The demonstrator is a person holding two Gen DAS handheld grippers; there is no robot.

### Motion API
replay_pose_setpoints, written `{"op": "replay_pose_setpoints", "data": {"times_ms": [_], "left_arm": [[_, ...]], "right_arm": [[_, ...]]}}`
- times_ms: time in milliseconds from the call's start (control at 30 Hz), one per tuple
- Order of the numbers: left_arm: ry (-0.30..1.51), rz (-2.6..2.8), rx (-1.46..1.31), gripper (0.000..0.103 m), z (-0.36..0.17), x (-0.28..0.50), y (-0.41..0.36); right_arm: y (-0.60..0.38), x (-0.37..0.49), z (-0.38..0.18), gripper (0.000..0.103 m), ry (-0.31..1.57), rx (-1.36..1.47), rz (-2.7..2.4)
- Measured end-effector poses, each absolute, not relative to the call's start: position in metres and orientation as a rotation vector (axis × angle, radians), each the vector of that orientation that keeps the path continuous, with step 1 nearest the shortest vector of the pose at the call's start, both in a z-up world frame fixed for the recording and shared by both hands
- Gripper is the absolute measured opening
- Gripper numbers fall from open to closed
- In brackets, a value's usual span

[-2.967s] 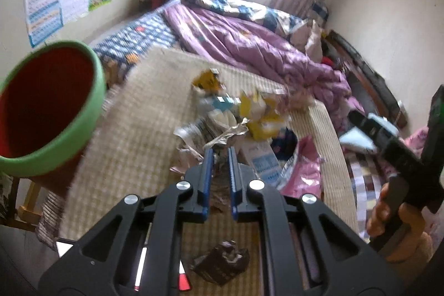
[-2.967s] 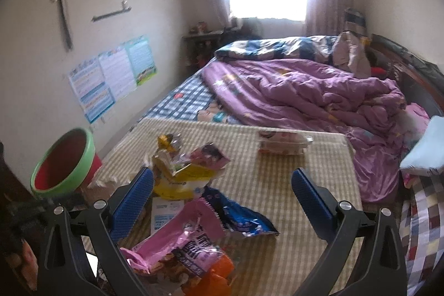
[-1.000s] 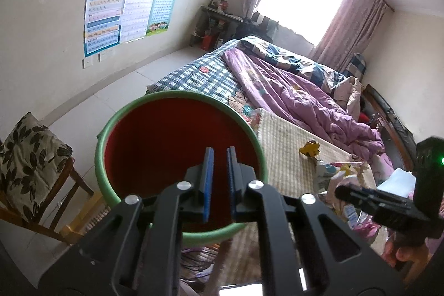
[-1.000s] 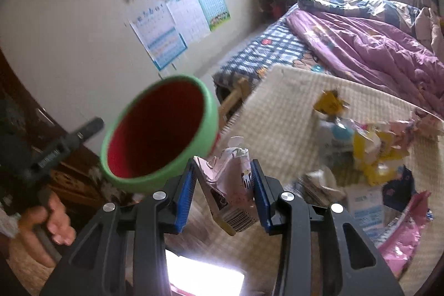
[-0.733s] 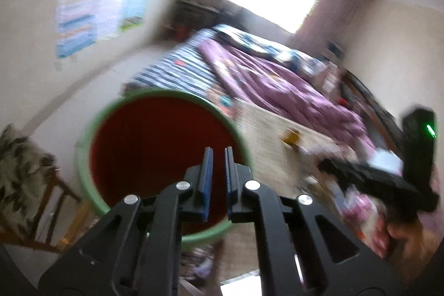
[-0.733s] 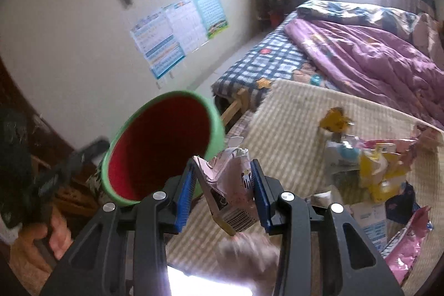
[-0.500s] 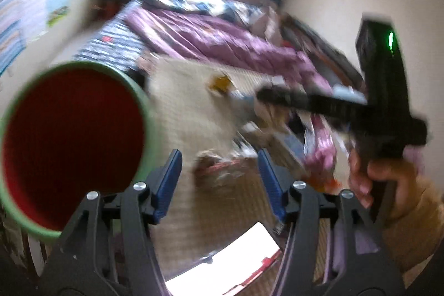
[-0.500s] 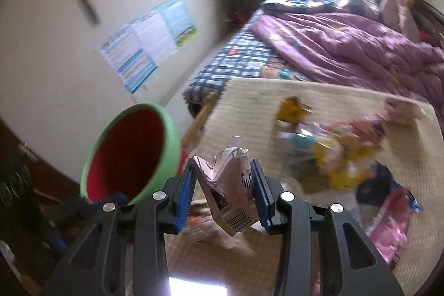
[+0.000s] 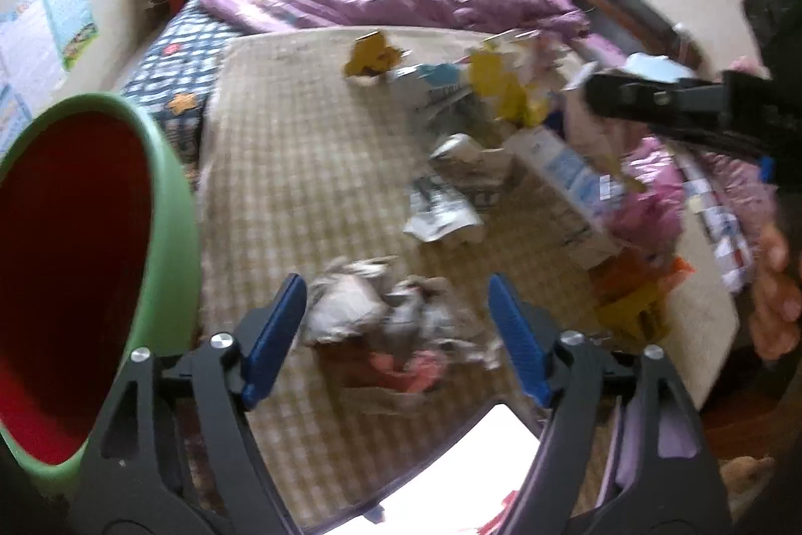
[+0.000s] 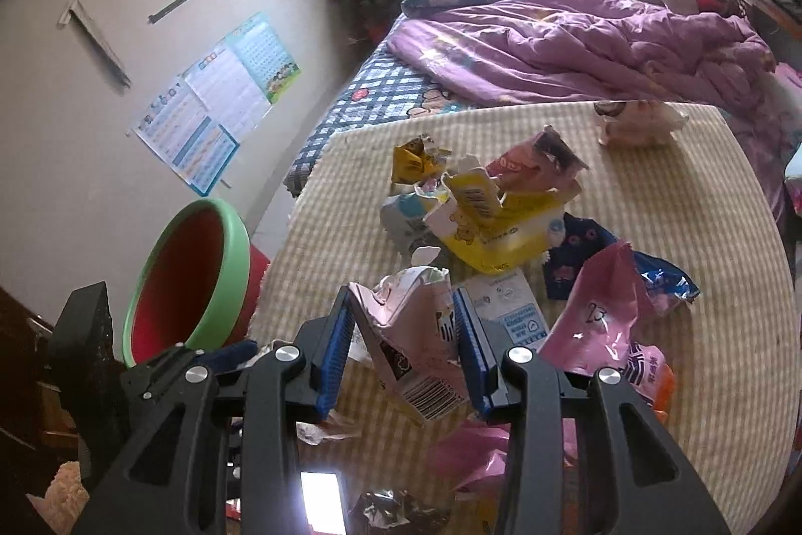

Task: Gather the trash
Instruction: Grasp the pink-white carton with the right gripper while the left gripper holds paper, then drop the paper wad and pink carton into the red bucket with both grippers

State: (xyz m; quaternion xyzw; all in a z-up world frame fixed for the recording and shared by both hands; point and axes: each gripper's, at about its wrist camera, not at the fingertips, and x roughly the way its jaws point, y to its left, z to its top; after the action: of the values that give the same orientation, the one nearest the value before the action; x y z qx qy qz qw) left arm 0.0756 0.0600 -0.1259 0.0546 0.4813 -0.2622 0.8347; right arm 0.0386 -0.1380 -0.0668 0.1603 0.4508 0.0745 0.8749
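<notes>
Collection under way: right gripper (image 10: 405,349) clamped on a crushed pink carton (image 10: 416,334), bin (image 10: 193,284) at its 9 o'clock; left gripper (image 9: 396,334), jaws just opening, stands apart over crumpled wrapper (image 9: 371,309); most litter (image 10: 496,214) remains on the mat (image 10: 702,234).

Left gripper (image 9: 396,337) jaws just been opening, nothing clamped; crumpled wrapper (image 9: 381,309) on checked mat (image 9: 301,164) between fingers. Green-rimmed red bin (image 9: 90,284) beside left finger.

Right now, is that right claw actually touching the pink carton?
Touching: in the right wrist view the right gripper has both blue pads pressed against the crumpled pink carton.
</notes>
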Motion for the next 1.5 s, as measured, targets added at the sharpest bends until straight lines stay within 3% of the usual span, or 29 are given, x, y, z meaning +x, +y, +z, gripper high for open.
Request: {"op": "replay_pose_setpoints", "data": {"times_ms": [233,300,400,500,833,1167,1433,1500], "left_arm": [[1.065,-0.511,0.085,0.071,-0.137,0.081,0.067],[1.078,-0.515,0.066,0.048,-0.142,0.08,0.067],[1.077,-0.514,0.008,0.037,-0.141,0.08,0.072],[1.025,-0.506,-0.034,0.032,-0.127,0.079,0.08],[0.739,-0.21,-0.13,0.032,-0.049,0.075,0.166],[0.81,0.026,-0.198,0.032,-0.079,0.082,0.24],[0.838,0.023,-0.196,0.041,-0.092,0.083,0.252],[0.842,0.027,-0.203,0.051,-0.094,0.084,0.255]], "right_arm": [[-0.125,0.052,-0.065,0.039,0.95,0.318,0.217],[-0.119,0.052,-0.064,0.039,0.949,0.308,0.236],[-0.114,0.055,-0.063,0.039,0.947,0.298,0.252],[-0.11,0.056,-0.06,0.039,0.944,0.293,0.265],[-0.05,0.071,-0.031,0.039,0.88,0.243,0.43],[0.072,0.103,-0.048,0.039,0.942,0.122,0.654],[0.107,0.113,-0.079,0.039,1.011,0.086,0.66],[0.109,0.115,-0.084,0.039,1.022,0.081,0.656]]}}
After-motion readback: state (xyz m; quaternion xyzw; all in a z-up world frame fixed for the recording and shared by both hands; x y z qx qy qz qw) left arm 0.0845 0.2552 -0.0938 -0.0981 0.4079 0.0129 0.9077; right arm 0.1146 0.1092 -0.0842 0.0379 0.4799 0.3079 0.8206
